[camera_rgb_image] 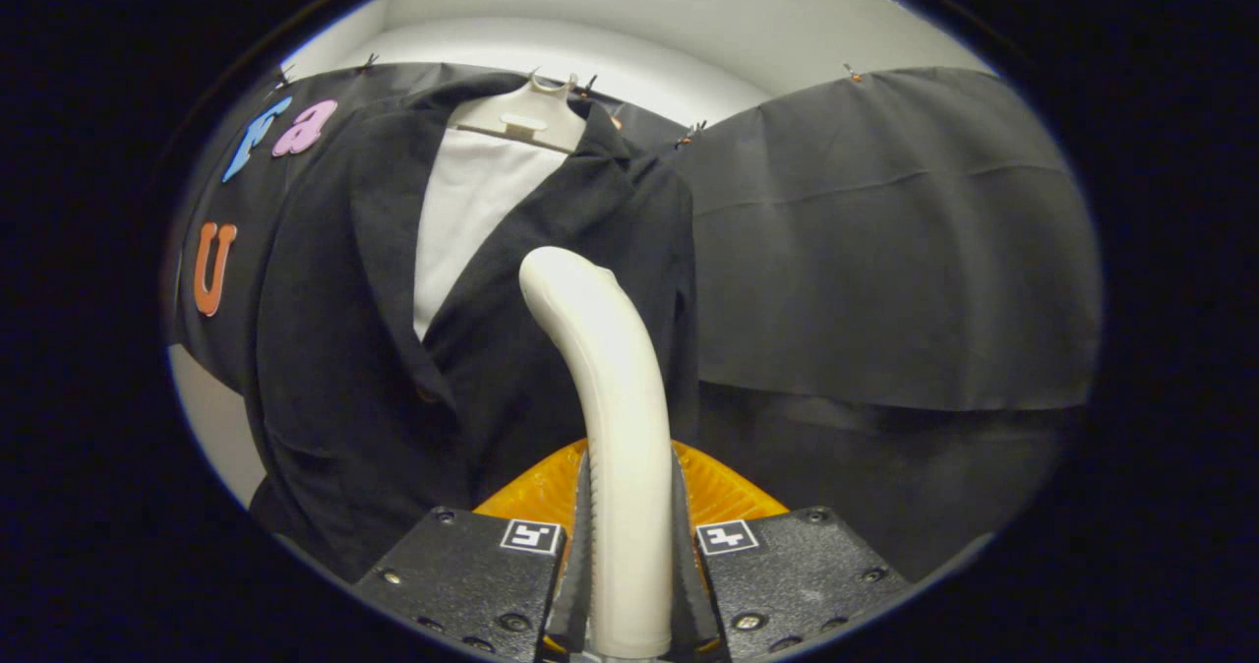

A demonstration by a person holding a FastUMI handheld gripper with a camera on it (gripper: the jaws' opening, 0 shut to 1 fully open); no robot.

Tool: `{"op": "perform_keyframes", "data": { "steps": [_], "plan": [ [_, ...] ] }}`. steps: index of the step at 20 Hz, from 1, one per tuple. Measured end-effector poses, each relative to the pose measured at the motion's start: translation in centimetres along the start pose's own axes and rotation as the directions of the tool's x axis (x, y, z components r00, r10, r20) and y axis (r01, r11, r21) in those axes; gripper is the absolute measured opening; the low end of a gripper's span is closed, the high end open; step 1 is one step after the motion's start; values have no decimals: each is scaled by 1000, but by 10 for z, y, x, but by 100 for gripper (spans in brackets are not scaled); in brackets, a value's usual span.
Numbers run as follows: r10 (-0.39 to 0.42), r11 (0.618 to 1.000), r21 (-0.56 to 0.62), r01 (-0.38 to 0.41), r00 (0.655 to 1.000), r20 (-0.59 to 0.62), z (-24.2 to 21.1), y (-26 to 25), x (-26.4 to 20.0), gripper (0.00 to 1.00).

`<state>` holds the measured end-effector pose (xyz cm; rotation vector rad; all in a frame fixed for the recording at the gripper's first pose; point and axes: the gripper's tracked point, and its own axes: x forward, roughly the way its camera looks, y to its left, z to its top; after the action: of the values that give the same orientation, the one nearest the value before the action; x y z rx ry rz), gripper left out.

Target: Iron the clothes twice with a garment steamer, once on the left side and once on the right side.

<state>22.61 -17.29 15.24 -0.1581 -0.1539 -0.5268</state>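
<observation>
Gripper point(629, 565) clamps the steamer point(615, 407), its head near the jacket's point(364, 348) right panel; next, stroke that side.

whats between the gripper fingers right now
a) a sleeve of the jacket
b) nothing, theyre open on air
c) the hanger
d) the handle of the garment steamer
d: the gripper has both fingers pressed on the pale curved handle of the garment steamer, which rises ahead toward the dark jacket hung on its hanger.
</observation>
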Motion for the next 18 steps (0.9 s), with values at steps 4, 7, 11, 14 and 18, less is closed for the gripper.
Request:
{"op": "perform_keyframes", "data": {
  "steps": [4,7,11,14,18],
  "plan": [
    [-19,1000,-6,19,998,-54,-28,-4,-12,37],
    [-37,999,8,38,994,-104,-51,-11,-19,37],
    [-41,999,3,42,986,-162,-82,-12,-30,37],
    [-40,999,-4,40,979,-200,-103,-9,-35,37],
    [-37,999,-20,33,969,-244,-131,-7,-41,37]
  ]
}}
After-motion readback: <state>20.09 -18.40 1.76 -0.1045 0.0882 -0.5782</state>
